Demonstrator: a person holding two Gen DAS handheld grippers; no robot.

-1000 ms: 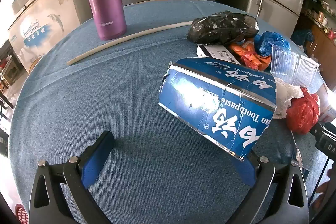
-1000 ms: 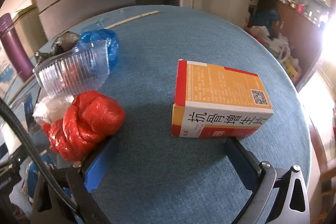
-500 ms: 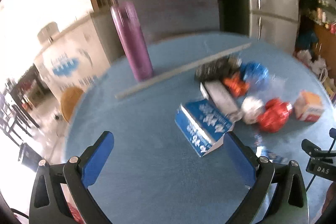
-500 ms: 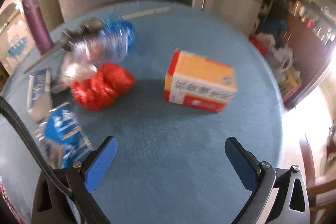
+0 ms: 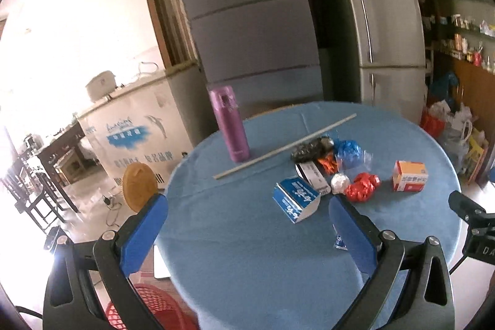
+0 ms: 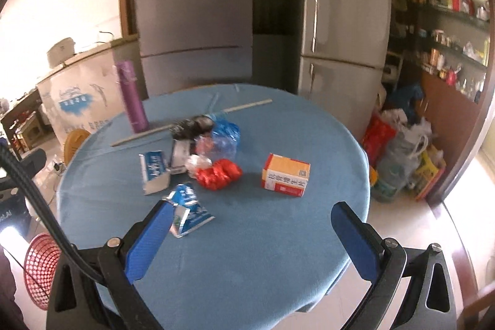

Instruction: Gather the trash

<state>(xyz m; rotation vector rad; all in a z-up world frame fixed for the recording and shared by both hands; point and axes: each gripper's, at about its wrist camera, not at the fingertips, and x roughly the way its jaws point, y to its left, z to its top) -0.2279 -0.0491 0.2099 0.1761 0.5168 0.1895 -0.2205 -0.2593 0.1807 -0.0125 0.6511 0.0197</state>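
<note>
Trash sits clustered mid-worktop (image 6: pixel 278 268): a red crumpled bag (image 6: pixel 219 173), a blue bag (image 6: pixel 227 130), a black bag (image 6: pixel 190 124) and a torn blue toothpaste box (image 6: pixel 154 172), with an orange medicine box (image 6: pixel 286 175) apart to the right and a blue carton scrap (image 6: pixel 188 214) nearer me. Far left stands a purple flask (image 6: pixel 131 96), a long pale stick (image 6: pixel 191 121) lying beside it. Both my tongs — left tongs (image 5: pixel 247 232) and right tongs (image 6: pixel 252 237) — hang spread wide, gripping nothing, above the near edge. A red basket (image 6: pixel 38 269) sits on the floor, lower left.
</note>
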